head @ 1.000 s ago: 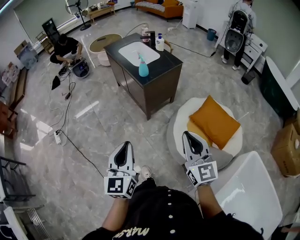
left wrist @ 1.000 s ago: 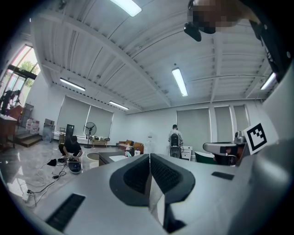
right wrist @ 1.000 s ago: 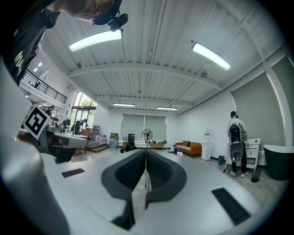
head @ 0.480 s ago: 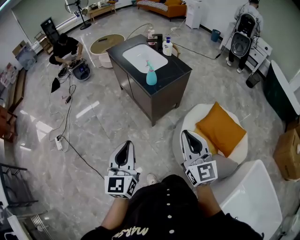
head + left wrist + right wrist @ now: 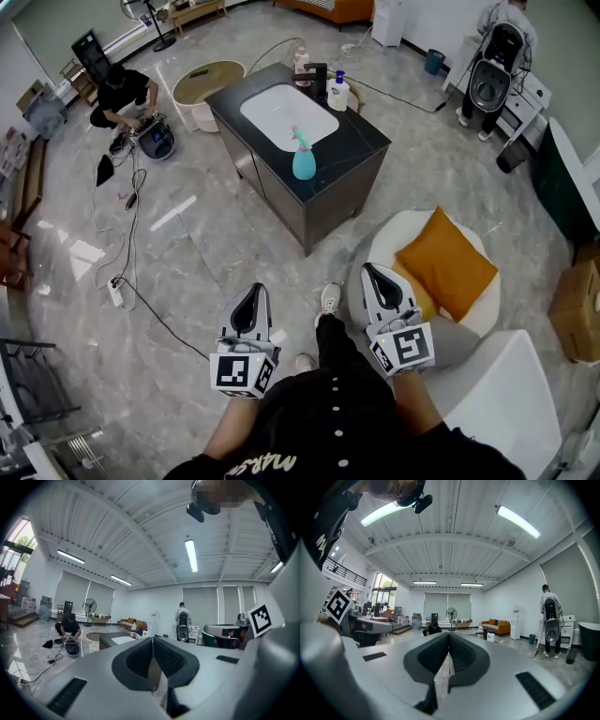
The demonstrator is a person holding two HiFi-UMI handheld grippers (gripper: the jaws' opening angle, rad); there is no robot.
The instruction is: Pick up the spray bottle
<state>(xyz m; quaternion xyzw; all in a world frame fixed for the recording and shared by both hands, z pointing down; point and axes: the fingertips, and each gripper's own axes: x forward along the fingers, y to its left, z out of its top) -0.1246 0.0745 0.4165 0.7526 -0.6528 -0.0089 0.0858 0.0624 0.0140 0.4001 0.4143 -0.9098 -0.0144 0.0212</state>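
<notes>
A teal spray bottle [image 5: 303, 161] with a pink trigger stands upright on the dark counter [image 5: 361, 141] of a vanity island, just right of the white sink basin [image 5: 286, 112]. My left gripper [image 5: 249, 302] and my right gripper [image 5: 378, 278] are held side by side well short of the island, both pointing toward it, both shut with nothing between the jaws. In the left gripper view the jaws [image 5: 153, 640] meet; the island [image 5: 110, 641] shows small behind them. The right gripper [image 5: 449, 634] also shows closed jaws.
A white pump bottle [image 5: 338, 94] and a faucet [image 5: 318, 79] stand at the counter's far end. A round white seat with an orange cushion [image 5: 447, 261] lies right of me. A crouching person [image 5: 122, 94] and cables [image 5: 131, 234] are at left; another person [image 5: 502, 52] stands far right.
I have walked toward the island: it and the spray bottle sit lower and larger in the head view. Both grippers stay shut and side by side.
</notes>
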